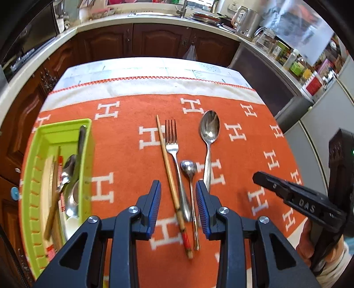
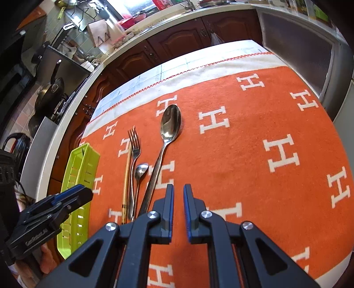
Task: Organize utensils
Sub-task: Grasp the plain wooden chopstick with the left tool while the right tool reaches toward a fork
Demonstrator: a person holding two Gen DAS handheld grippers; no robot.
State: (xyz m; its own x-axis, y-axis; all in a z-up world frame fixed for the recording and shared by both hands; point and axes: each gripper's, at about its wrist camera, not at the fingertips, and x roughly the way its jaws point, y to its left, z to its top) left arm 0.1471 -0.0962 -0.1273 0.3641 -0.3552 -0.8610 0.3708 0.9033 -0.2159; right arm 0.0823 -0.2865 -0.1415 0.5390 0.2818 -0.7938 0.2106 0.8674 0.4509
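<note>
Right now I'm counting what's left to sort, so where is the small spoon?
The small spoon lies on the orange cloth, between the fork and the large spoon, right of the green tray.

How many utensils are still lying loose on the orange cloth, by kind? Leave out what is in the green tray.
Chopstick: 1
Fork: 1
Spoons: 2, a large spoon and a small spoon
Total: 4

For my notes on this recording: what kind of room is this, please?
Most likely a home kitchen: a sink with tap set in a counter over wooden cabinets, an electric kettle, and a frying pan at the stove.
</note>
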